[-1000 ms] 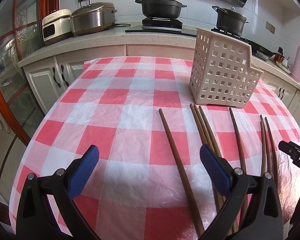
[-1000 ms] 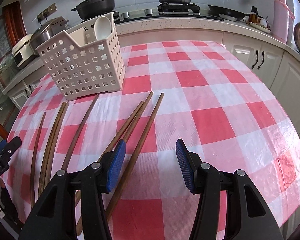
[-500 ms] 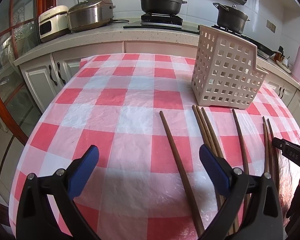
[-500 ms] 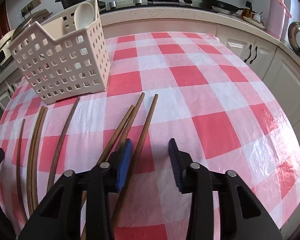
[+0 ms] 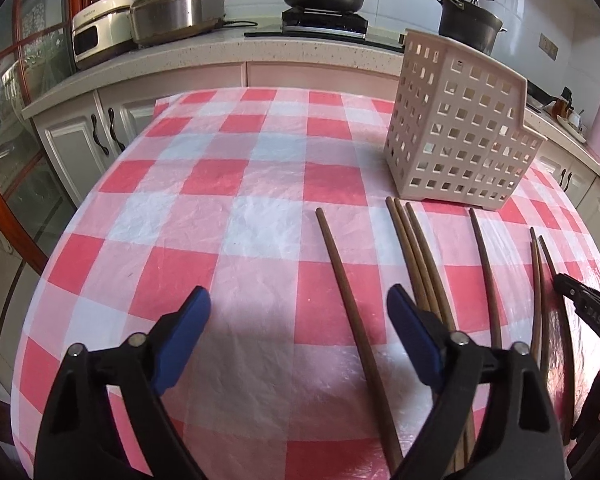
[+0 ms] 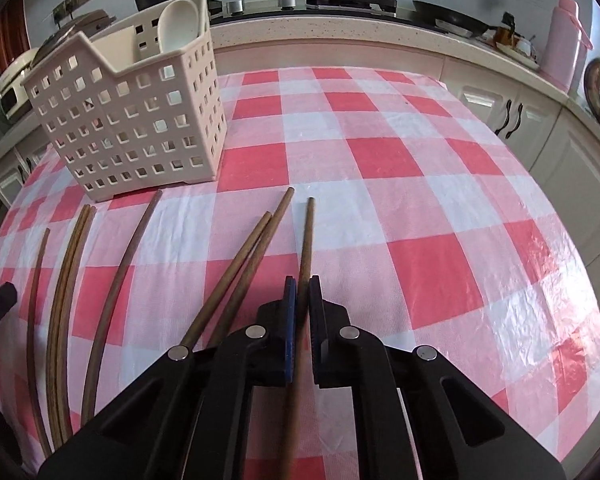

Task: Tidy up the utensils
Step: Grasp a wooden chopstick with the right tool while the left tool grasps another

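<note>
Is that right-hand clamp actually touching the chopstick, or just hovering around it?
Touching. The right wrist view shows the right gripper with both blue pads closed against the rightmost chopstick, no gap either side.

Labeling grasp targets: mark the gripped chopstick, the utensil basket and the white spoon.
gripped chopstick (image 6: 307, 236), right wrist view, on its bare shaft ahead of the pads
utensil basket (image 6: 140, 136), right wrist view, on its perforated front wall
white spoon (image 6: 179, 24), right wrist view, on its bowl, above the basket rim

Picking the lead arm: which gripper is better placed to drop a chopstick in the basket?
Right. The right gripper is shut on a chopstick; the left gripper is open, holding nothing. Basket stands ahead.
</note>
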Action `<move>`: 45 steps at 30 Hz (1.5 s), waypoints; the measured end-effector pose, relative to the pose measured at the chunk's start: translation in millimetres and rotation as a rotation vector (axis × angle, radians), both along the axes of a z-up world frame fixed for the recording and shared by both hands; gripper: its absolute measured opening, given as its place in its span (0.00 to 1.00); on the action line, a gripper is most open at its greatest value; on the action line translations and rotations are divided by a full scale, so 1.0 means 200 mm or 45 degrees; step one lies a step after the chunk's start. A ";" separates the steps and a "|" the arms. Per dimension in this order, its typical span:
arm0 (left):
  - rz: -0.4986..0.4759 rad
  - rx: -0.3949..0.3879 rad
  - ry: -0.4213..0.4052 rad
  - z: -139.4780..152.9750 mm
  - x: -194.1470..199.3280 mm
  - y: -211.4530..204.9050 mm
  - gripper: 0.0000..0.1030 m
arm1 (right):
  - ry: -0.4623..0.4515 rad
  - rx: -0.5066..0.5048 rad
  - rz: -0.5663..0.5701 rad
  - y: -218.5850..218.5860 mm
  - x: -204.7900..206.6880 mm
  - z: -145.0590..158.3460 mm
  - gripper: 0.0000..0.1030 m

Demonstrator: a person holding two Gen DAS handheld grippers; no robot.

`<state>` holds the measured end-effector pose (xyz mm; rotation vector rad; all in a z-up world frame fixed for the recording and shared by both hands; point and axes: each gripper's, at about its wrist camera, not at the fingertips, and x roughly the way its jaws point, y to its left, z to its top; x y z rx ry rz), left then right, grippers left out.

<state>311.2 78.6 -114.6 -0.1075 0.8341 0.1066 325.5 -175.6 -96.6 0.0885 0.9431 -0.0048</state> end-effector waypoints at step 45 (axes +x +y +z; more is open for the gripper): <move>-0.079 0.038 0.074 -0.07 0.13 -0.13 0.06 | 0.002 0.105 0.083 -0.08 -0.03 0.00 0.06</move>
